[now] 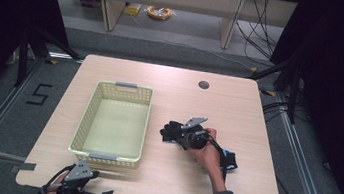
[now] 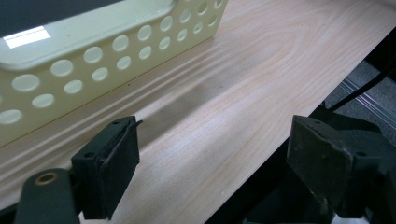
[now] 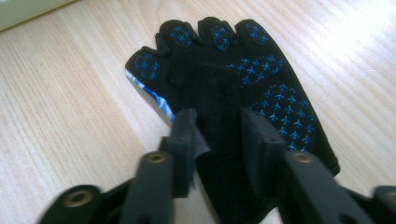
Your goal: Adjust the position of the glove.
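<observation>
Right gripper (image 3: 217, 135) pinches a fold of the black glove (image 3: 261, 84) at frame centre; grip deep, lift straight — basket (image 1: 87, 116) waits left; left gripper (image 2: 210, 158) spread, idle.

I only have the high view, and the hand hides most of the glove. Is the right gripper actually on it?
Observer: The right gripper straddles a raised fold in the middle of the glove. Both pads sit at the fold's sides; how firmly, I cannot tell.
Operator: Which way up is the glove?
Observer: Blue-patterned grip side up, fingertips pointing away from the jaws.
Operator: And the left gripper?
Observer: The left gripper is open with nothing between its jaws, beside the basket.
</observation>
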